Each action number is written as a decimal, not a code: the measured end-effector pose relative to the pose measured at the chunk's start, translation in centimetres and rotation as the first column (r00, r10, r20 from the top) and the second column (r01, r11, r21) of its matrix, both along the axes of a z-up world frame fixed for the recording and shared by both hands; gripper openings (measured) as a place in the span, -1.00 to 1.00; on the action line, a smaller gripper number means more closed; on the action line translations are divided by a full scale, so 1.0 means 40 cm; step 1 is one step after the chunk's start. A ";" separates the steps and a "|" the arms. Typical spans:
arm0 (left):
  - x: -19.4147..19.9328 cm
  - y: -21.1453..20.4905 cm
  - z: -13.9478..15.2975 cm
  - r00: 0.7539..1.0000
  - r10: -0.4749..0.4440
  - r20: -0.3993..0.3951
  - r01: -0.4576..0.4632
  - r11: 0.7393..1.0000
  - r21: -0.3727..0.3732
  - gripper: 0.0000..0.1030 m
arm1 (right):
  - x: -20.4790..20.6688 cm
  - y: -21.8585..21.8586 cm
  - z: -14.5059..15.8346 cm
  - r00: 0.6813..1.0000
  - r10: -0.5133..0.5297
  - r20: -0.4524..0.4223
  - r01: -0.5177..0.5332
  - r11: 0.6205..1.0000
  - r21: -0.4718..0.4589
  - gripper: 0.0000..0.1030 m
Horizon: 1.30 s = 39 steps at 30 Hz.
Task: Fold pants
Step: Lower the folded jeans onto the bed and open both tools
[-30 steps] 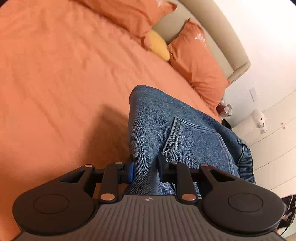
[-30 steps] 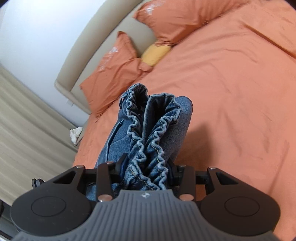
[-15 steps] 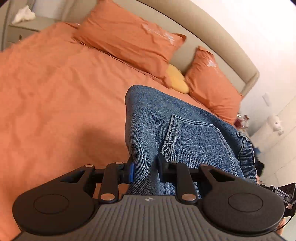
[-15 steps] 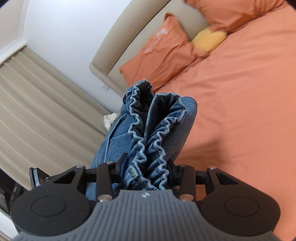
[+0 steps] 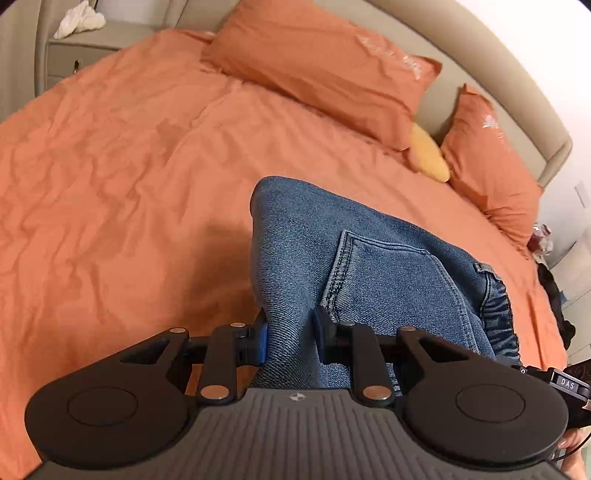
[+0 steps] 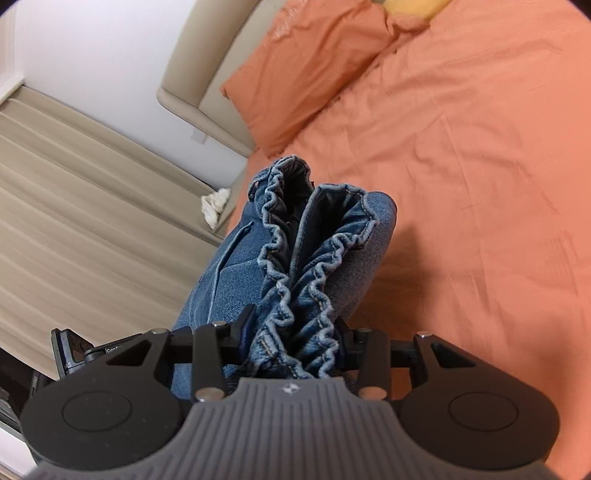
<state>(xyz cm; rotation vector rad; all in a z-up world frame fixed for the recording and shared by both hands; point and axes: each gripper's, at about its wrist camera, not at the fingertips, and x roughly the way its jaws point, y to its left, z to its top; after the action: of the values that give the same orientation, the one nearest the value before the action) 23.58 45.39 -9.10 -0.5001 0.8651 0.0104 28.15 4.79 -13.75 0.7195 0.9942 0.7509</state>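
Observation:
The blue denim pants [image 5: 369, 266] hang in the air above the orange bed [image 5: 129, 184], held by both grippers. My left gripper [image 5: 290, 338] is shut on a folded denim edge beside the back pocket [image 5: 388, 280]. In the right wrist view the pants [image 6: 310, 266] show their gathered elastic waistband [image 6: 295, 295], and my right gripper [image 6: 295, 341] is shut on that bunched waistband. The cloth between the two grips is folded over itself. The legs below are hidden from both cameras.
Orange pillows [image 5: 325, 62] and a yellow cushion [image 5: 428, 155] lie against the beige headboard [image 5: 480, 66]. A bedside cabinet [image 5: 85, 48] with a white cloth [image 5: 79, 18] stands at one side. Beige curtains [image 6: 81, 206] hang beyond the bed's edge.
Both grippers swung sideways across the bed with the pants still gripped. The left view now shows more of the headboard and pillows; the right view turned toward the curtains.

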 end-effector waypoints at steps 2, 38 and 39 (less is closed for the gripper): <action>0.011 0.027 -0.034 1.000 -0.008 -0.010 0.008 1.000 -0.003 -0.52 | 0.022 0.020 -0.029 1.000 0.006 -0.011 -0.006 1.000 -0.010 -0.27; -0.252 -0.281 0.281 0.993 -0.091 0.079 0.032 0.827 0.562 0.34 | -0.226 -0.014 0.341 0.883 0.256 0.394 0.016 0.822 -0.569 0.49; -0.272 -0.299 0.304 0.990 -0.098 0.104 0.022 0.825 0.565 0.40 | -0.251 -0.022 0.371 0.864 0.271 0.424 0.026 0.817 -0.576 0.52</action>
<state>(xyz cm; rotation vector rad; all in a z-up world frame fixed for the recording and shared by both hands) 12.70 33.43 3.08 0.0869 0.7059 0.1715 18.10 3.92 1.08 -0.0747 0.7345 0.6559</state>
